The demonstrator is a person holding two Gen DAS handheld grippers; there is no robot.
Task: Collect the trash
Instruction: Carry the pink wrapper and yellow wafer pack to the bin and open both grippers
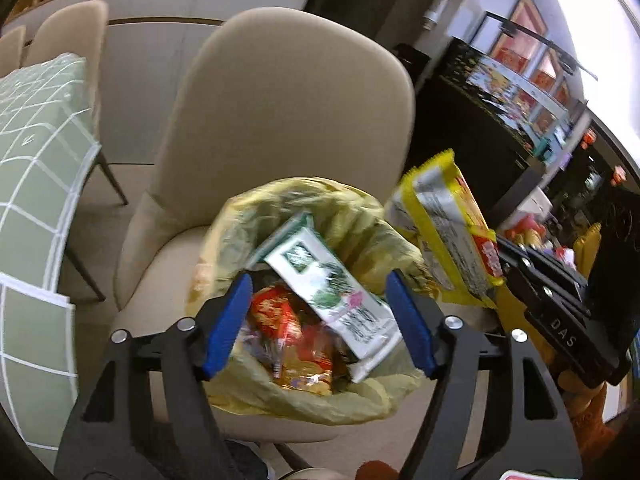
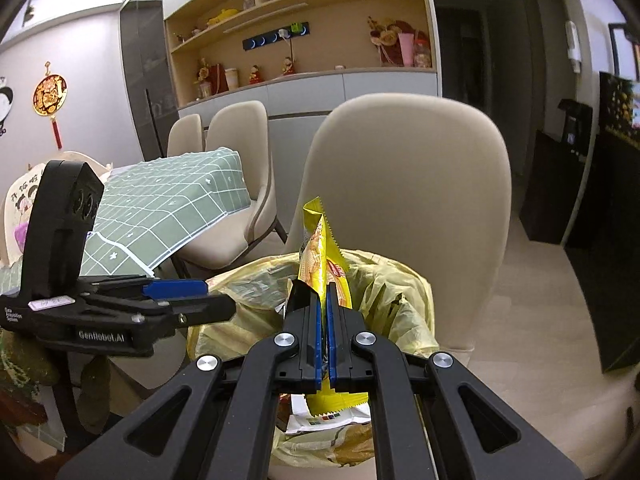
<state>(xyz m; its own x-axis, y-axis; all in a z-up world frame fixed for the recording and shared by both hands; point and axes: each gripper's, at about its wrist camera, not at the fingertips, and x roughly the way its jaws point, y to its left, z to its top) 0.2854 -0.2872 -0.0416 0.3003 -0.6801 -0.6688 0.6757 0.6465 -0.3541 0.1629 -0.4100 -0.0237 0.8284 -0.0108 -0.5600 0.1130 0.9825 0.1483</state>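
My right gripper (image 2: 325, 312) is clamping a yellow wrapper (image 2: 320, 256) above the bag (image 2: 404, 292) on the chair (image 2: 404, 184); tilted downward, it is risking a drop outside the rim. My left gripper (image 1: 320, 320) is hovering over the bag, jaws apart and empty.

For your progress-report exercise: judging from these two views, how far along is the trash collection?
Done: several wrappers, including a white-green packet, already lie in the yellow bag on the chair. In hand: the right gripper clamps a yellow wrapper above the bag; the left gripper stands open over it. Left: dropping that wrapper in.
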